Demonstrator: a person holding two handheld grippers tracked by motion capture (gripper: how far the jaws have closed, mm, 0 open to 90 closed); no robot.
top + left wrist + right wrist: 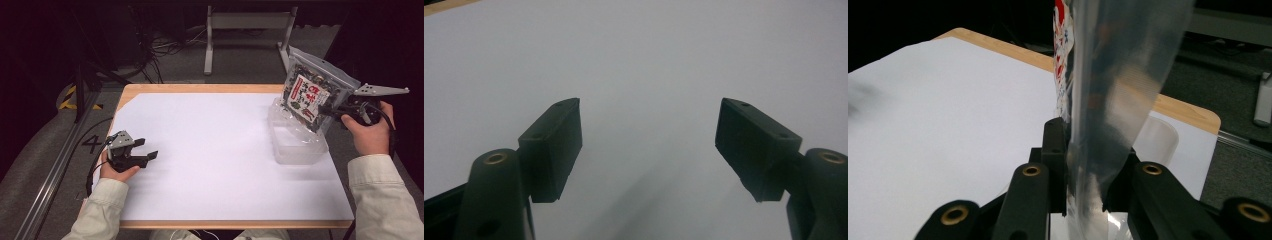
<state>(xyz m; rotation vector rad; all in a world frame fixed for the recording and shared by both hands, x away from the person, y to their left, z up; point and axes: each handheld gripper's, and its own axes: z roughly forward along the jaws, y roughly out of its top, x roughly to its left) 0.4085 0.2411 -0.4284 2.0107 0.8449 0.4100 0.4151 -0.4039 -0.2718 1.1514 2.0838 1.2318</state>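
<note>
The right gripper (334,112) is clamped on the edge of a clear snack bag (311,90) with a printed red-and-white label, holding it up in the air so that its lower part hangs just above the clear plastic tray (298,145). That tray sits on the white sheet (215,150) that covers most of the wooden table (200,88), near the sheet's right edge. In the right gripper view the two black jaws are pressed against both sides of the bag's transparent film (1108,100), which rises straight up between them, with the printed face turned toward the sheet and the rounded rim of the tray (1160,137) showing behind the bag. The right hand (372,131) wraps around the gripper's body beyond the tray's right side. Well apart from the tray, near the sheet's left edge, the left gripper (147,151) rests low over the sheet in the left hand (116,171). Its jaws stand wide apart with nothing between them, as the left gripper view shows, with bare white sheet (644,65) in the gap.
</note>
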